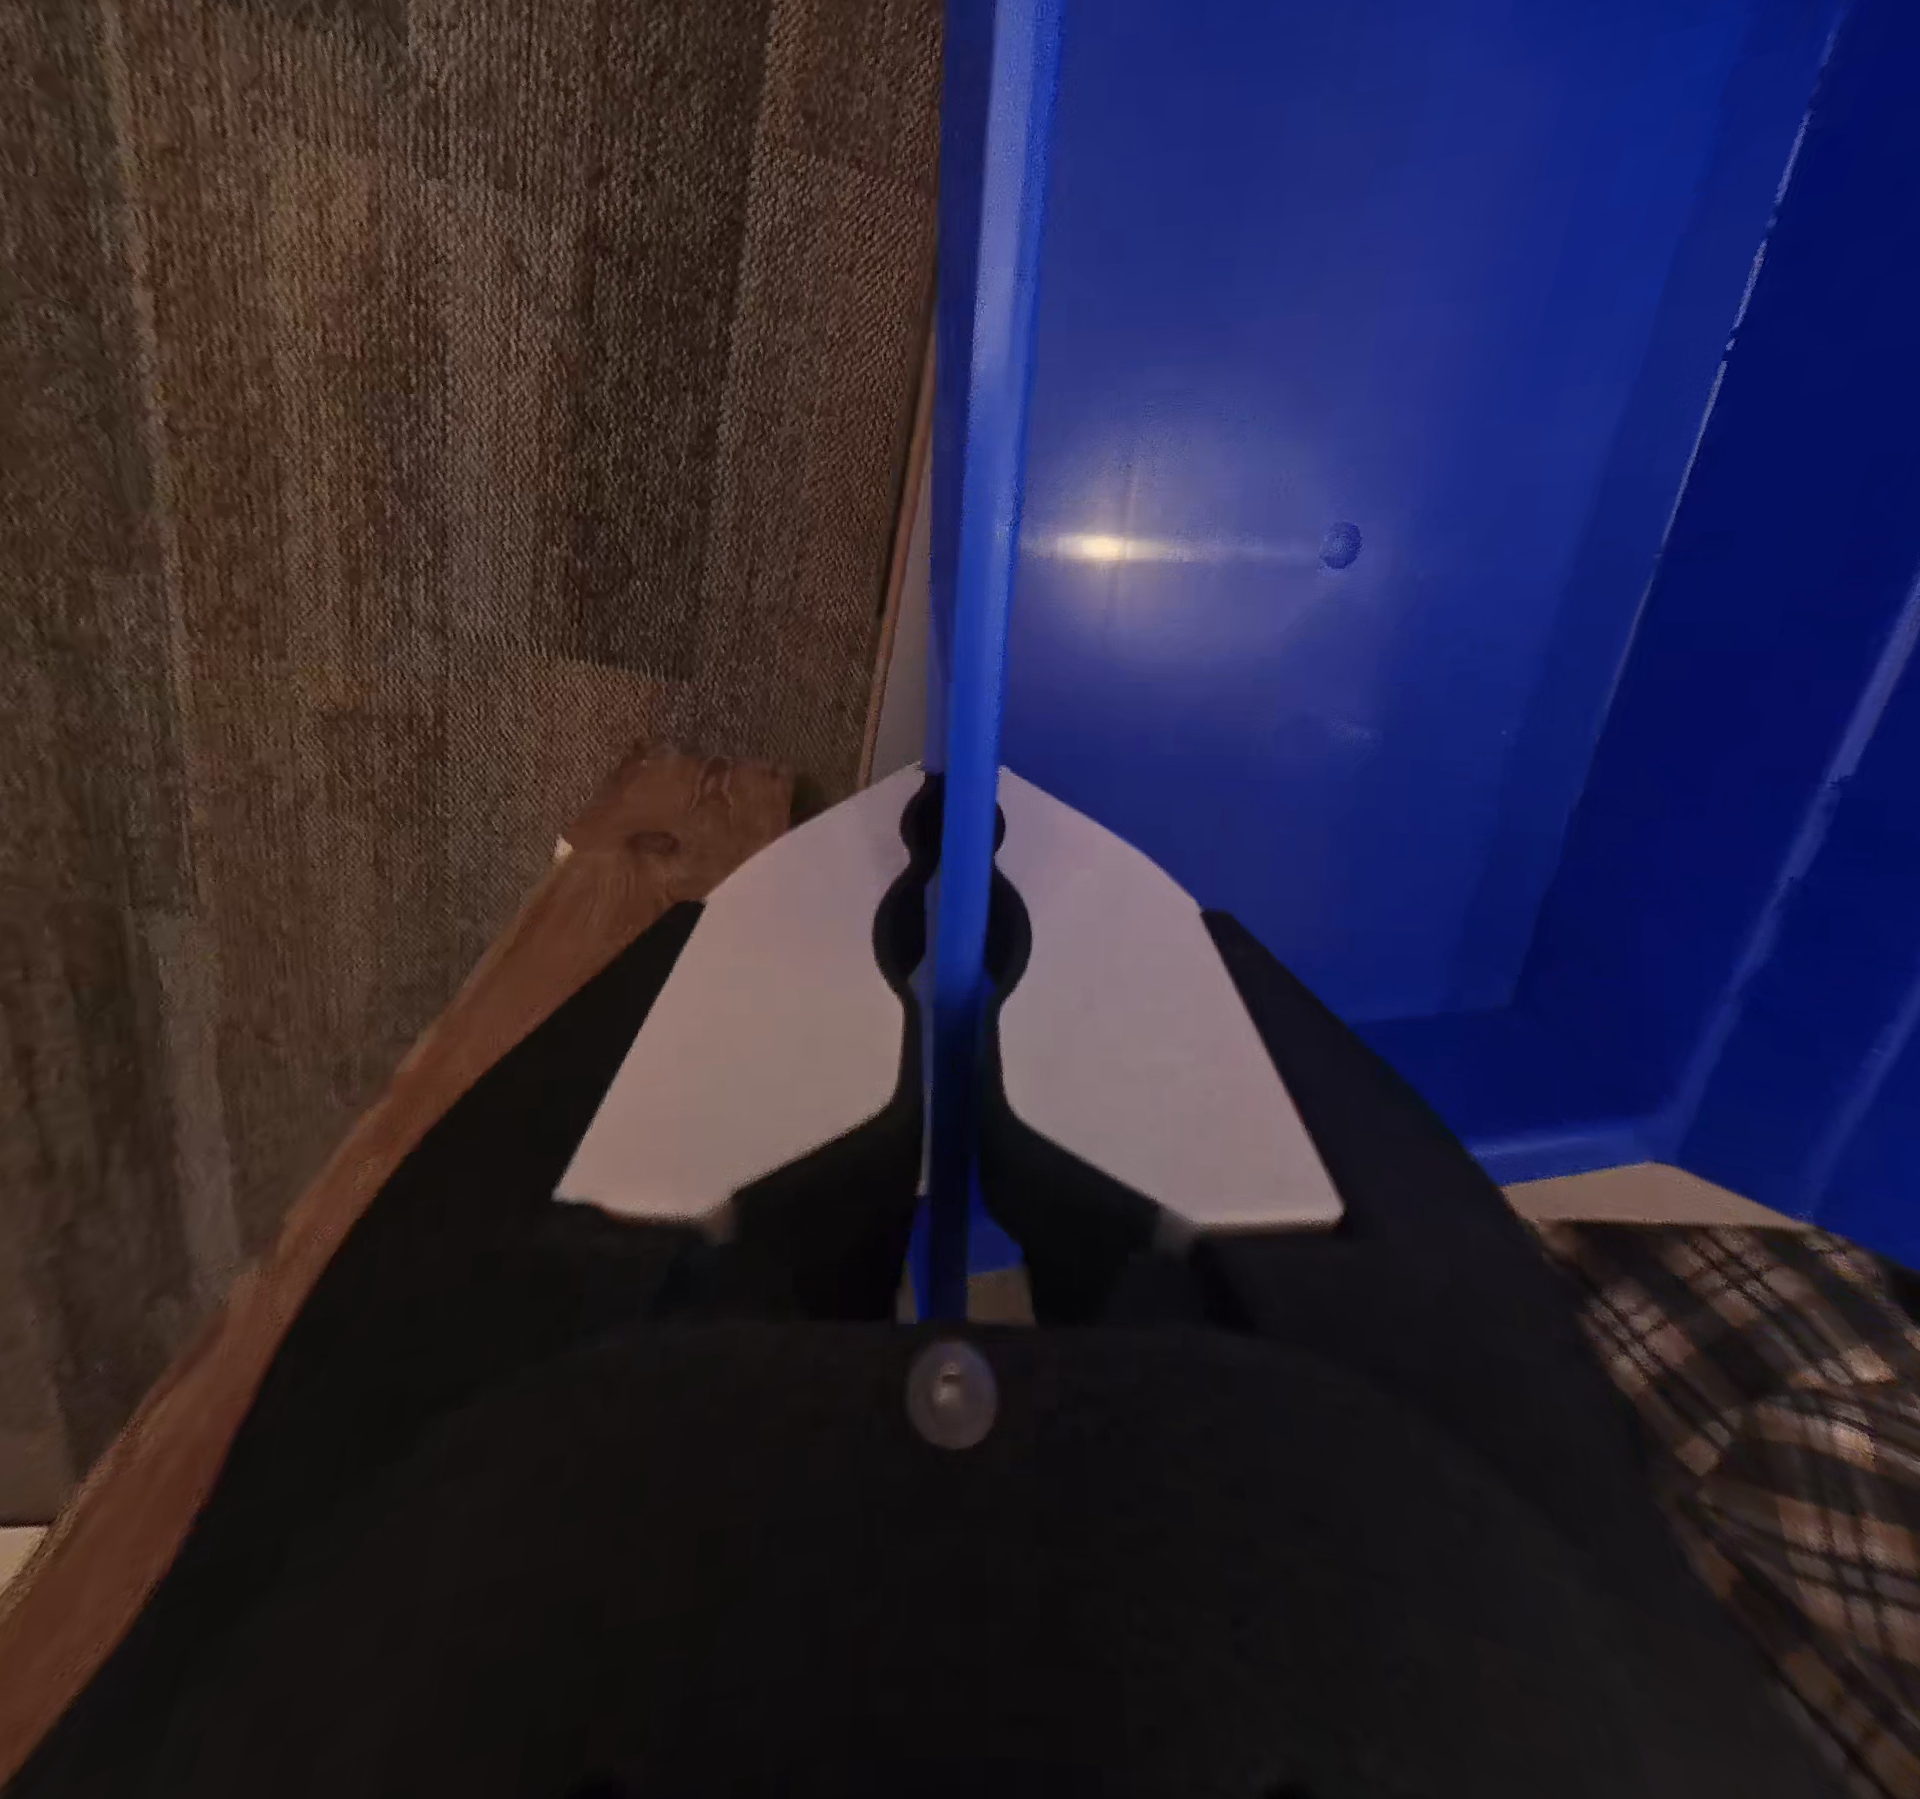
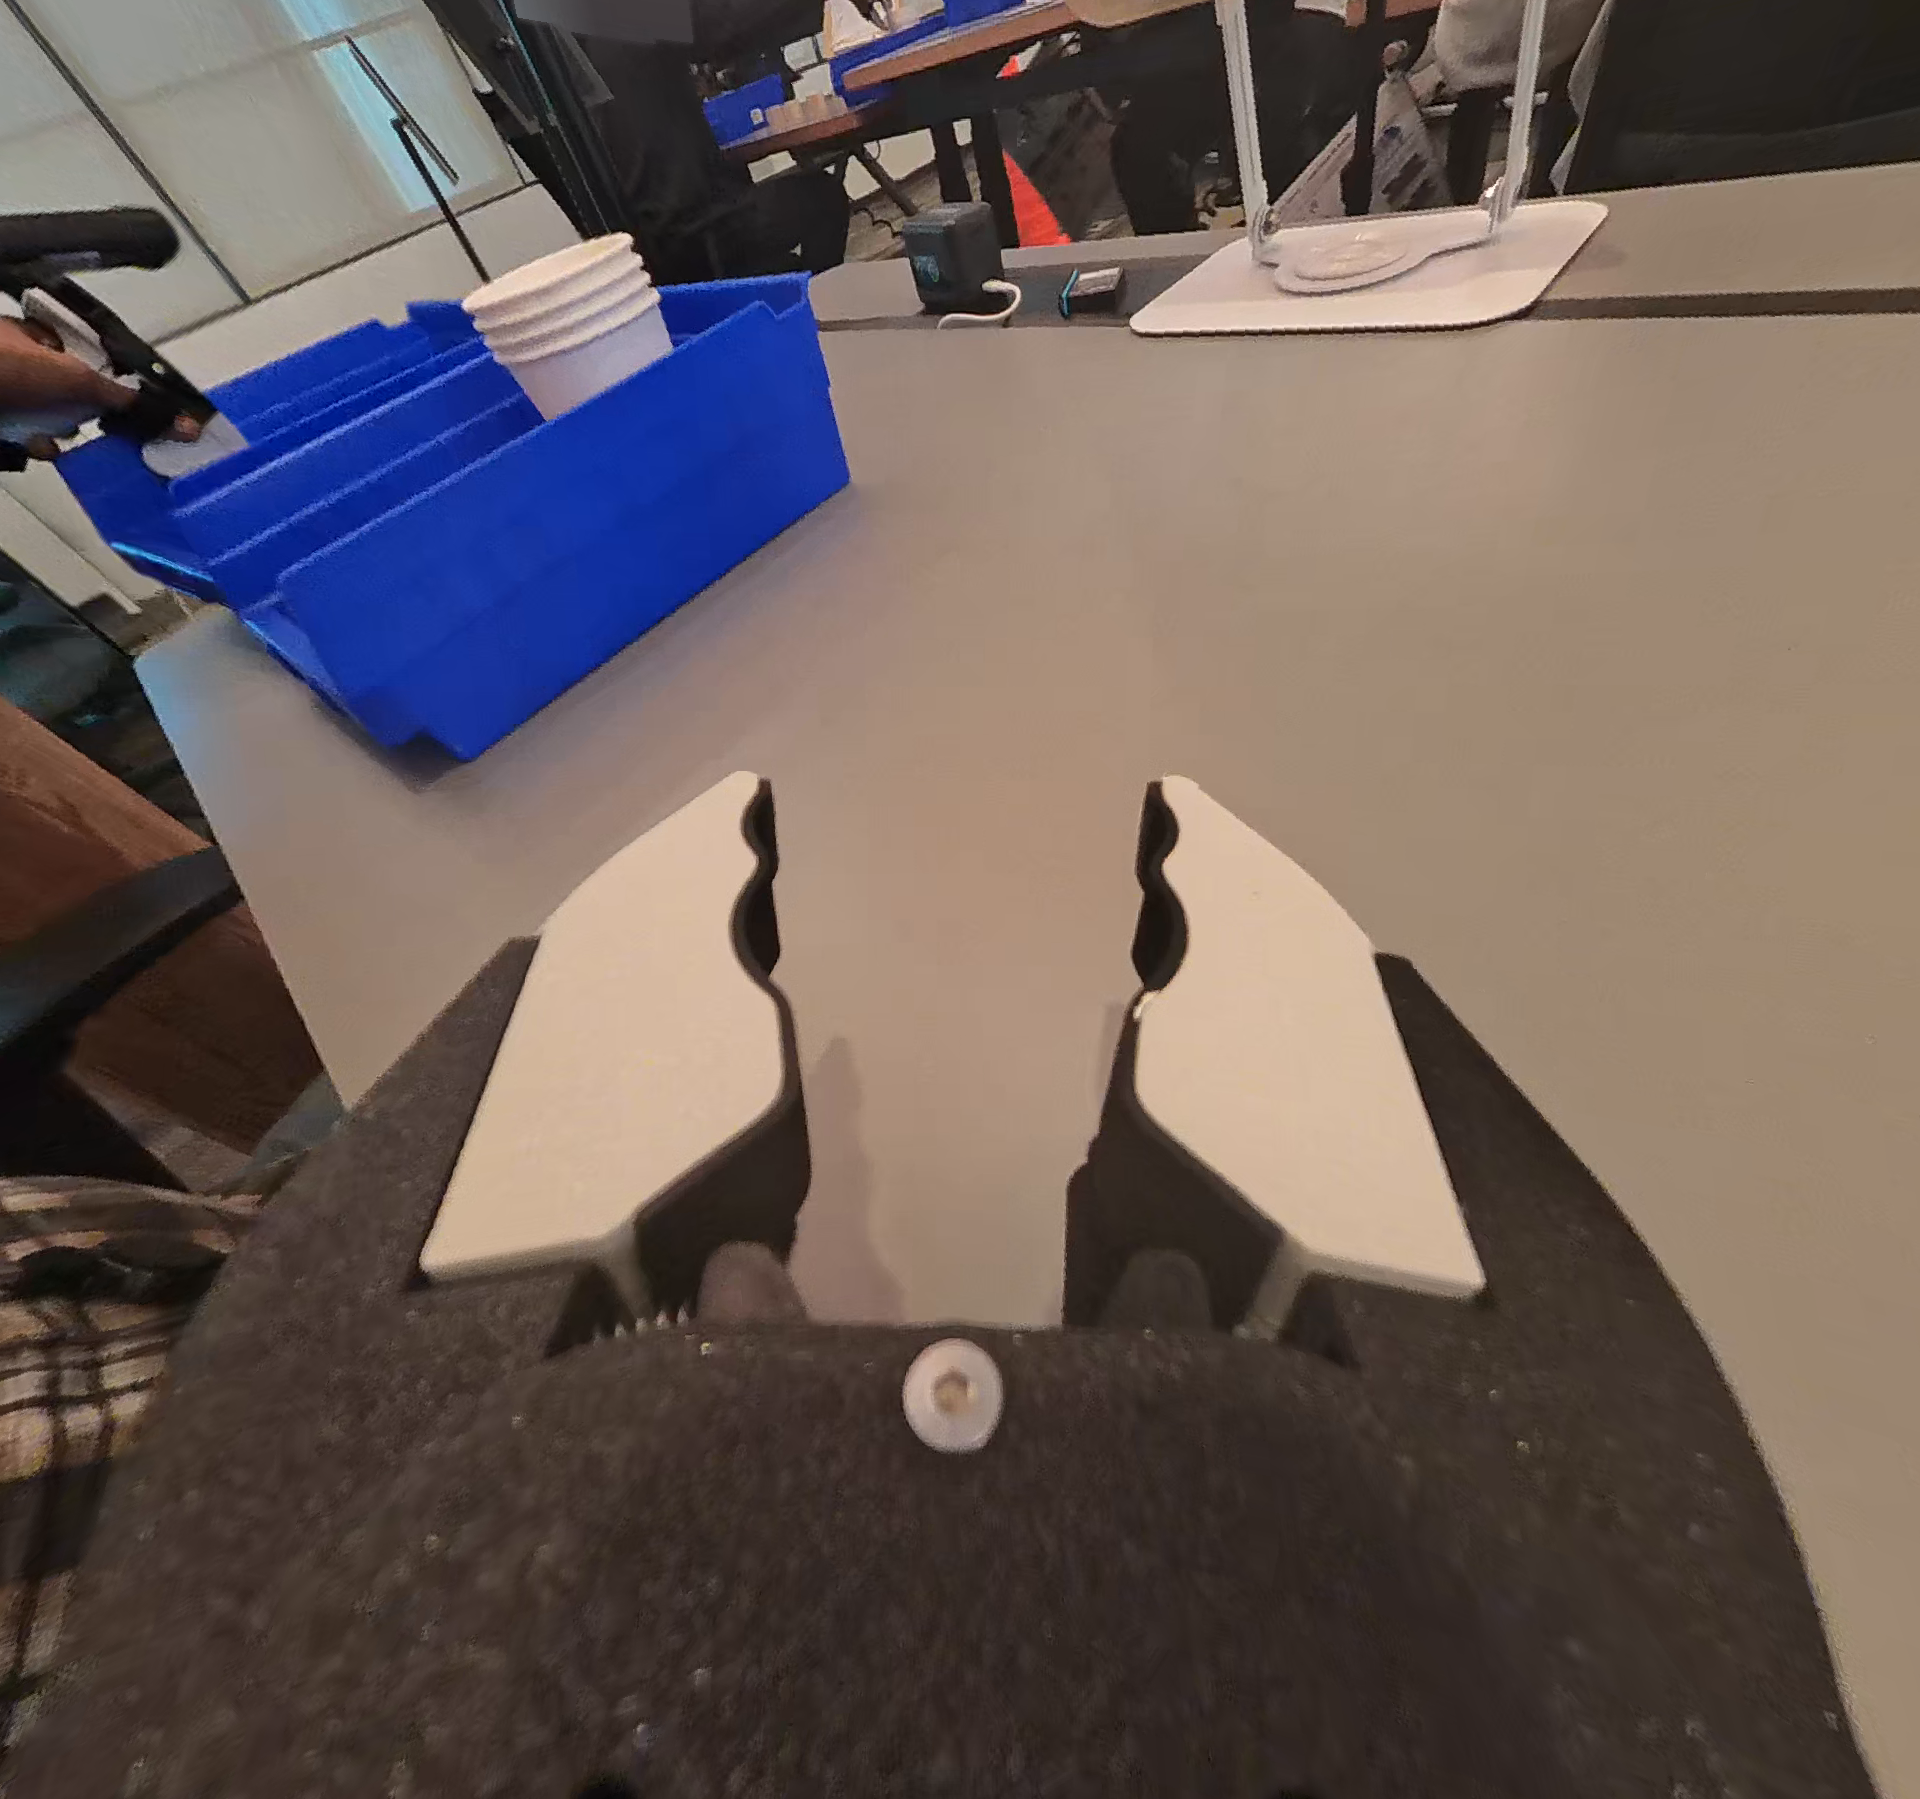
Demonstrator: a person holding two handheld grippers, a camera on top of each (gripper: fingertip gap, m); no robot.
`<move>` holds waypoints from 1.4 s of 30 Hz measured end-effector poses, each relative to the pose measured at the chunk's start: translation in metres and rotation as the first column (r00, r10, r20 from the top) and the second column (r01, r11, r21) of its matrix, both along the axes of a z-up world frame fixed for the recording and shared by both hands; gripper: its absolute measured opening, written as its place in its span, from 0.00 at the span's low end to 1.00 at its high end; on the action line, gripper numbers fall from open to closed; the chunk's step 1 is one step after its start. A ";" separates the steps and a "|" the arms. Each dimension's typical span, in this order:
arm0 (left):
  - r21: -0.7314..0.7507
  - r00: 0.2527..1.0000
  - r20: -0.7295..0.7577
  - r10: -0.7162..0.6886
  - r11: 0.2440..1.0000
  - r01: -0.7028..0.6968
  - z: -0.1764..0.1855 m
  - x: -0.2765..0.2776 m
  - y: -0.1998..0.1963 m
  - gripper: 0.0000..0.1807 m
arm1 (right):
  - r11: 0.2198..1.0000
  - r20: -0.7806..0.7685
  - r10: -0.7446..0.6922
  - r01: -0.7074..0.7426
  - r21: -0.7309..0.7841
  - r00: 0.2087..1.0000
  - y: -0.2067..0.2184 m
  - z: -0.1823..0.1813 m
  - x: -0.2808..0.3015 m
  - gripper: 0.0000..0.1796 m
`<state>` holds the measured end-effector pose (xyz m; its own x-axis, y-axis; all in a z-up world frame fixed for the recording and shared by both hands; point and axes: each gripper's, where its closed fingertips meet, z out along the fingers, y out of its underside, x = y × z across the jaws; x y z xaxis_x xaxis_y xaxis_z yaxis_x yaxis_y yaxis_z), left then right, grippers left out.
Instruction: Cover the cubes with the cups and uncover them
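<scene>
Gripping the thin wall of a blue bin (image 1: 1351, 399), the left gripper (image 1: 951, 876) has its jaws closed tight on the plastic edge, which runs straight up between them. Left of that wall lies brown carpet (image 1: 416, 347) and a wooden edge (image 1: 416, 1126); the bin's inside, to the right, looks bare in this view. From the right wrist view, the same gripper (image 2: 156, 409) shows far left, clamped on the near end of the row of bins (image 2: 540, 544) at the counter's (image 2: 1351, 658) left corner.

A stack of white paper cups (image 2: 571, 326) stands upright in one of the bins, tilted slightly. No cubes show in either view, so I cannot tell where they are. The cups look light and thin-walled, easy to crush, and nested ones may cling together. My judgement is that a soft pinch across the rim or upper wall of the top cup would suit, with the bin steadied so the stack does not lift whole.

Farther right, the right gripper (image 2: 956, 814) hovers low over bare counter, jaws wide apart and holding nothing. Beyond it, at the back of the counter, sit a small black device (image 2: 951, 258) and a white stand (image 2: 1371, 263).
</scene>
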<state>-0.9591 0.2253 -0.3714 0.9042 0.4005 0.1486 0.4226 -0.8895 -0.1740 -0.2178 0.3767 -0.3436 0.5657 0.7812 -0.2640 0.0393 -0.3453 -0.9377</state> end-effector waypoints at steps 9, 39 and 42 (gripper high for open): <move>0.139 0.988 0.076 0.138 0.979 -0.148 0.072 -0.010 -0.019 0.03 | 0.996 -0.076 0.055 -0.060 -0.070 0.996 -0.006 0.007 -0.012 0.33; 0.186 0.891 0.051 -0.452 0.881 0.436 0.168 0.371 0.139 0.03 | 0.999 -0.058 -0.018 0.017 -0.029 0.998 -0.041 0.055 0.037 0.29; 0.173 0.868 0.098 -0.486 0.868 0.466 0.143 0.412 0.150 0.03 | 0.999 -0.058 -0.040 0.038 -0.036 0.997 -0.042 0.056 0.047 0.29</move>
<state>-0.5476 0.3752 -0.2281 0.9467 -0.1078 0.3035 -0.0185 -0.9590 -0.2829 -0.1706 0.3344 -0.2879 0.5781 0.7486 -0.3248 -0.0299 -0.3783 -0.9252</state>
